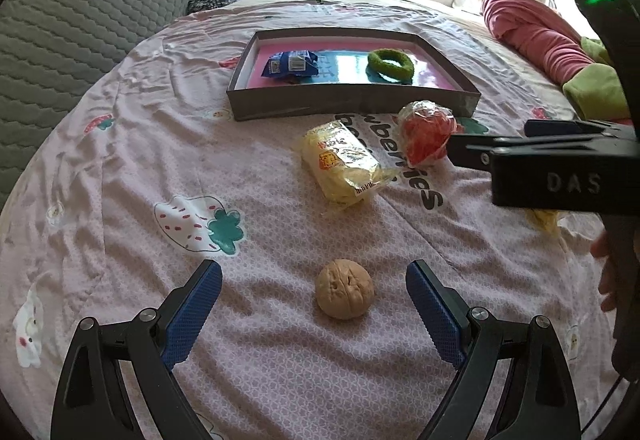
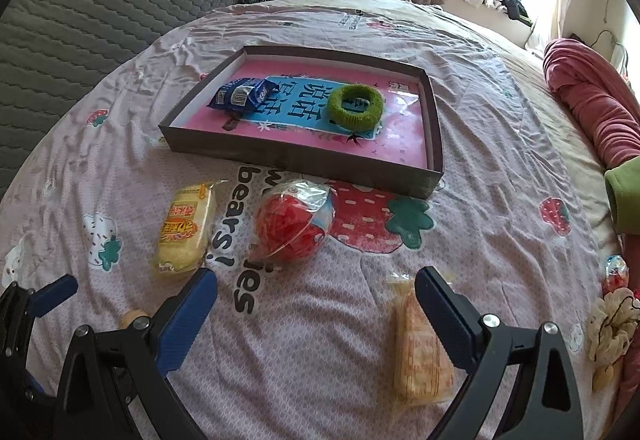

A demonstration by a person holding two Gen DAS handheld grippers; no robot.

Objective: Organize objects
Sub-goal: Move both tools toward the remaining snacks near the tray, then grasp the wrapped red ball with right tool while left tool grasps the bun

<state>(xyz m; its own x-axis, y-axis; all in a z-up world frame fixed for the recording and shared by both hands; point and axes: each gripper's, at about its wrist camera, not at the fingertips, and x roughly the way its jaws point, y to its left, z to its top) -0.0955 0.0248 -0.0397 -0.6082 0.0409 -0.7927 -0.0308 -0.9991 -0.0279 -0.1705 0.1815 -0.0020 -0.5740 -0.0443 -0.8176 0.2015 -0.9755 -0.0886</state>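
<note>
Between the spread jaws of the left gripper [image 1: 314, 290] lies one walnut [image 1: 344, 288], resting on the bed sheet [image 1: 140, 167] with a clear gap to each blue pad, so nothing is pinched. Beyond it, toward the tray, one yellow snack packet [image 1: 342, 163] lies flat with its long axis running from near right to far left in the left wrist view, and just to its right sits one red item in clear wrap [image 1: 428, 133], close to the tray's near wall. The right gripper [image 2: 316, 290] also has its jaws spread and grips nothing; a second yellow snack packet [image 2: 420, 356] lies beside and partly under its right finger, its long axis running roughly toward and away from the camera. That makes two yellow packets, one walnut and one red wrapped item loose on the sheet. Farther out, one shallow dark tray [image 2: 304, 163] with a pink and blue printed floor holds two things: one blue wrapped snack [image 2: 244, 93] at its left end and one green fuzzy ring [image 2: 354, 107] lying flat toward the right, well apart from each other. At the right edge of the right wrist view lie a cream scrunchie [image 2: 612, 324] and a small wrapped sweet [image 2: 616, 272].
</note>
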